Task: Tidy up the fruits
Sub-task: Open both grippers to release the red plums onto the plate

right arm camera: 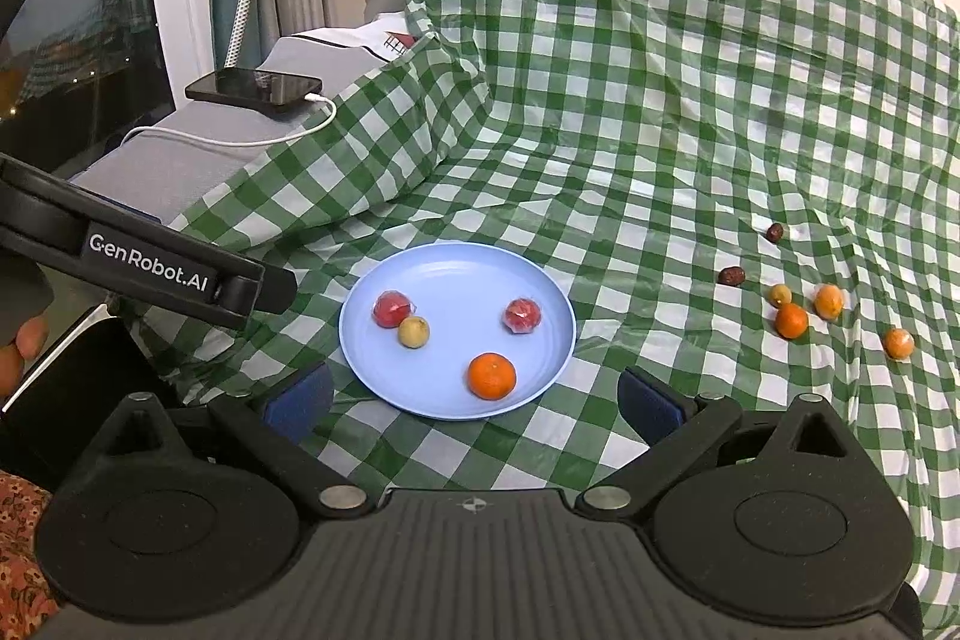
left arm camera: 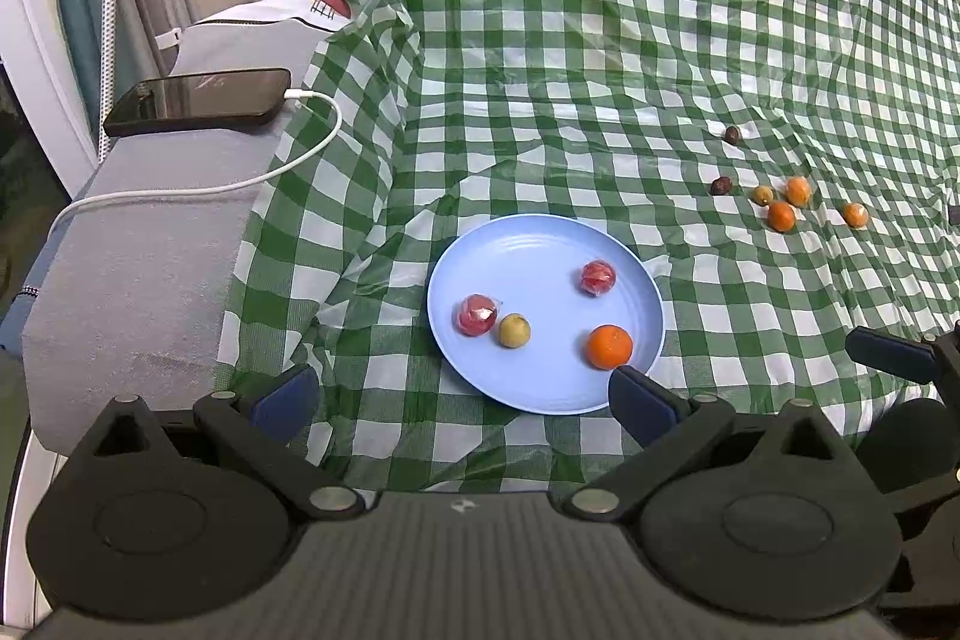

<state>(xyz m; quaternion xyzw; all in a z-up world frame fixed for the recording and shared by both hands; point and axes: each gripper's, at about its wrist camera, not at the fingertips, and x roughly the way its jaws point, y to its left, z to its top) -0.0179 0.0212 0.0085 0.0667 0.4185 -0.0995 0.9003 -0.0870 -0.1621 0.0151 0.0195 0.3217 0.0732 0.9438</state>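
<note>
Now both claws hang spread and empty above the near edge of the checked cloth [left arm camera: 600,40], which drapes a surface I cannot identify. From the left wrist view, the left claw [left arm camera: 462,394] has its blue pads wide apart, the right pad [left arm camera: 639,400] overlapping the near rim of the blue plate [left arm camera: 540,244]. From the right wrist view, the right claw [right arm camera: 474,403] is equally wide, the plate lying just beyond and between its pads.

On the plate sit four fruits: an orange [left arm camera: 609,346] near its right rim, a wrapped red fruit [left arm camera: 598,278] farther back, another wrapped red fruit [left arm camera: 477,315] at the left, and a small yellow fruit [left arm camera: 514,330] touching that one.

Well to the right of the plate, loose fruits lie on the cloth: two dark dates, one far [left arm camera: 731,135] and one nearer [left arm camera: 721,186], a small yellow fruit [left arm camera: 762,195] just beside two small oranges [left arm camera: 781,216] [left arm camera: 798,191], and one more orange [left arm camera: 855,215] apart to the right.

At the far left, a phone [left arm camera: 198,100] with a white cable [left arm camera: 210,187] rests on a grey ledge [left arm camera: 132,280].
</note>
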